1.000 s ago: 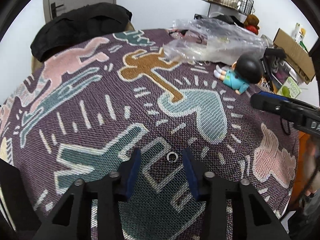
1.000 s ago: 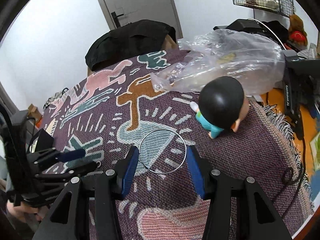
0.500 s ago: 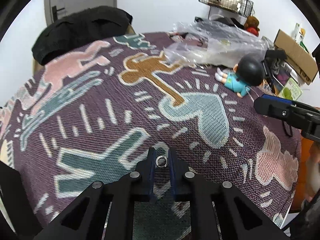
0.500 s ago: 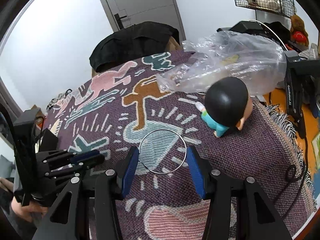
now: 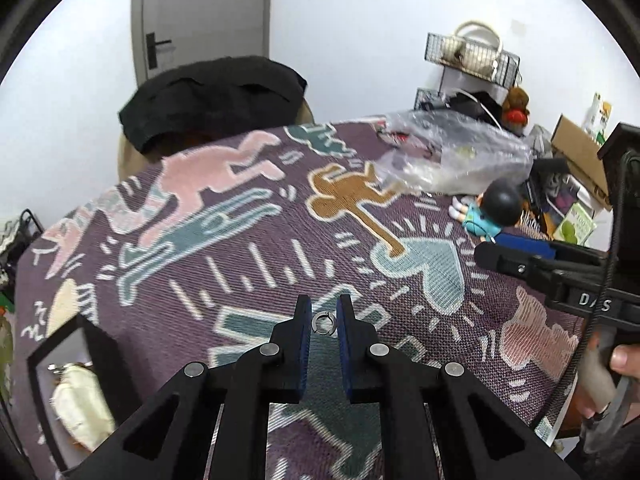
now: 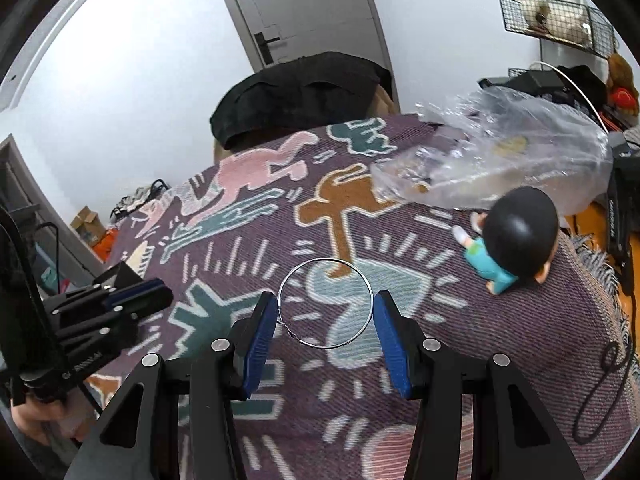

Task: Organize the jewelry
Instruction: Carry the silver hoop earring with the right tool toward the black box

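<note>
My left gripper [image 5: 324, 322] is shut on a small silver ring [image 5: 324, 324] and holds it above the patterned purple blanket [image 5: 256, 248]. My right gripper [image 6: 325, 312] is shut on a large thin silver hoop bracelet [image 6: 325, 304], held between its blue pads above the blanket. An open black jewelry box [image 5: 76, 384] with a cream pouch inside sits at the lower left of the left wrist view. The left gripper also shows in the right wrist view [image 6: 138, 298], and the right gripper in the left wrist view [image 5: 520, 252].
A crumpled clear plastic bag [image 6: 500, 160] lies at the far right of the blanket. A black-haired doll in teal [image 6: 512, 236] lies beside it. A black garment [image 5: 212, 100] hangs over a chair behind. Boxes and clutter [image 5: 576, 168] stand to the right.
My left gripper closed on the small ring and lifted it off the blanket; the box came into its view. My right gripper kept hold of the hoop and rose slightly.
</note>
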### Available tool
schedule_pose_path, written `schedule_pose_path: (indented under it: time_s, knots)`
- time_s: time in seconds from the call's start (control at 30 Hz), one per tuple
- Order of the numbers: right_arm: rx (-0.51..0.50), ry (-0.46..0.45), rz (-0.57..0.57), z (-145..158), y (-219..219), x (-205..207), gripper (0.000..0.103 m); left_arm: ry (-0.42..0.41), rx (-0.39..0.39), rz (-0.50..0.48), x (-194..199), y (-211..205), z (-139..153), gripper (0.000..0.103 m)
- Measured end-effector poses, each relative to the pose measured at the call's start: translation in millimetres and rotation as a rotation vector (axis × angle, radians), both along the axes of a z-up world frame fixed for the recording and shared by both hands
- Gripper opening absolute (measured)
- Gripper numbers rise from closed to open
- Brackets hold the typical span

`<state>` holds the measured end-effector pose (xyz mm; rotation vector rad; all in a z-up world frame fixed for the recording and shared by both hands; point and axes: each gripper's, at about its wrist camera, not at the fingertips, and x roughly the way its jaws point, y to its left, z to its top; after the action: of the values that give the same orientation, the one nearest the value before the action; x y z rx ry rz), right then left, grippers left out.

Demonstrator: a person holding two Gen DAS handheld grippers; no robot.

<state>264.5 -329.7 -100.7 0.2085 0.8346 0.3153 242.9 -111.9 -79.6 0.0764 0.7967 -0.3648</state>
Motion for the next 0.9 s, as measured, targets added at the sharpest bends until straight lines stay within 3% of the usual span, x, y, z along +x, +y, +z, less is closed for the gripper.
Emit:
schedule_pose_path:
  time_s: [0.4, 0.9]
  knots:
    - [-0.007, -0.048, 0.079, 21, 47, 2, 0.05, -0.065, -0.015, 0.131, -20, 64, 28, 0.013]
    - [-0.04, -0.078, 0.179, 35, 111, 5, 0.05, -0.056, -0.047, 0.286, -31, 141, 21, 0.013]
